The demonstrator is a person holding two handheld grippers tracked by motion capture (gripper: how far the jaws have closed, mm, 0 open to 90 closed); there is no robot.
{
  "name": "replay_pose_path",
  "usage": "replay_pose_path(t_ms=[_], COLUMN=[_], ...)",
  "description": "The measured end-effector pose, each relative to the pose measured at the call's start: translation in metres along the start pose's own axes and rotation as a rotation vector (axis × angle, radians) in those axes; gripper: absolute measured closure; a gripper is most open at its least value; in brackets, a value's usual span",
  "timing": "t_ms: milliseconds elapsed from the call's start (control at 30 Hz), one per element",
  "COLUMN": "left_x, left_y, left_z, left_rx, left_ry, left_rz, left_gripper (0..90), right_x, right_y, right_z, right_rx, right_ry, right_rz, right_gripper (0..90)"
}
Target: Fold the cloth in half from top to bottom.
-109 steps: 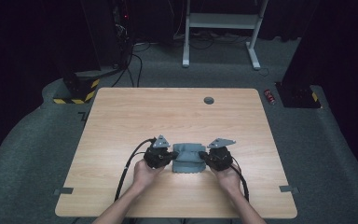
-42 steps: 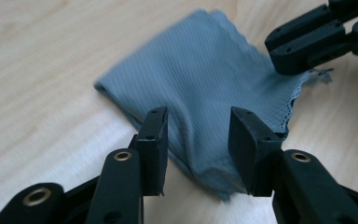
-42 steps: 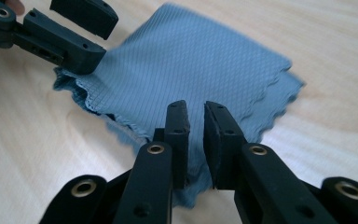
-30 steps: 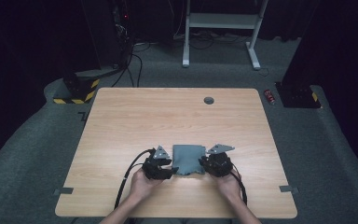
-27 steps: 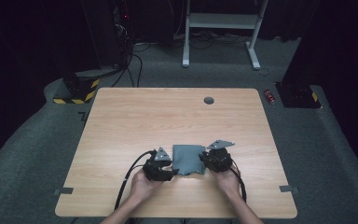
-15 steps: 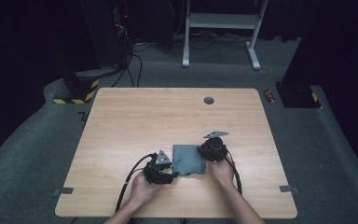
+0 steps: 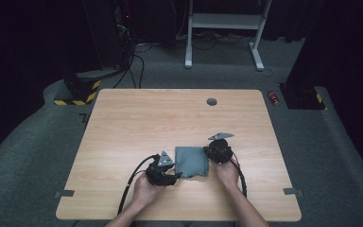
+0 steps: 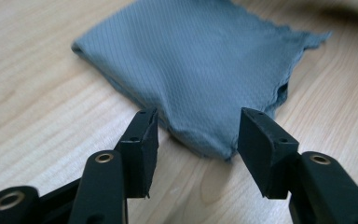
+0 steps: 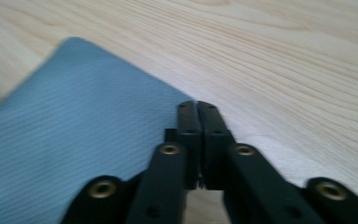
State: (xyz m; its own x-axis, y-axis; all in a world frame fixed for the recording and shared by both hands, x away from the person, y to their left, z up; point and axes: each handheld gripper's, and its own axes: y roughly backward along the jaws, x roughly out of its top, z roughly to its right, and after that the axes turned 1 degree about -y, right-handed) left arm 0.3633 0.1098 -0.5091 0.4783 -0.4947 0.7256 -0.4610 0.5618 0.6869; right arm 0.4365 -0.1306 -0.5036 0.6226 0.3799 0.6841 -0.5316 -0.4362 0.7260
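Lying folded near the surface's (image 7: 123, 123) near edge: grey cloth (image 7: 192, 161). Standing released at its near-left corner: left hand-held gripper (image 8: 193, 135). Just closing, now clenched at its right edge, pinch unclear: right hand-held gripper (image 9: 196, 108).

Grey-blue cloth (image 7: 192, 161) with a fine ribbed weave, folded into a flat, roughly square pad. It lies on the near half of the light wooden table (image 7: 142, 118), a little right of centre. One edge (image 8: 98, 70) forms a smooth rounded fold; the opposite corner (image 8: 307, 39) shows loose, frayed, stacked layers
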Motion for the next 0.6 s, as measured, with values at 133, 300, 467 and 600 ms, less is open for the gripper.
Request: replay_pose_path(t_ms=[133,300,467,600], left_x=[-0.001,0.000,0.007,0.013], left_y=[0.000,0.000,0.003,0.002], left_z=[-0.001,-0.006,-0.011,-0.017], left_rx=[0.005,0.020,0.032,0.033], left_ry=[0.001,0.022,0.044,0.063], left_rz=[-0.005,0.004,0.029,0.039], left_gripper=[48.1,48.1,48.0,48.5], right_x=[-0.013,-0.036,-0.050,-0.051], right_y=[0.012,0.023,0.031,0.036], right_z=[-0.023,-0.040,-0.044,-0.037], right_rx=[0.056,0.096,0.077,0.083], right_ry=[0.069,0.120,0.205,0.176], right_rz=[0.018,0.003,-0.018,-0.012], right_gripper=[74.9,67.9,66.9,66.2])
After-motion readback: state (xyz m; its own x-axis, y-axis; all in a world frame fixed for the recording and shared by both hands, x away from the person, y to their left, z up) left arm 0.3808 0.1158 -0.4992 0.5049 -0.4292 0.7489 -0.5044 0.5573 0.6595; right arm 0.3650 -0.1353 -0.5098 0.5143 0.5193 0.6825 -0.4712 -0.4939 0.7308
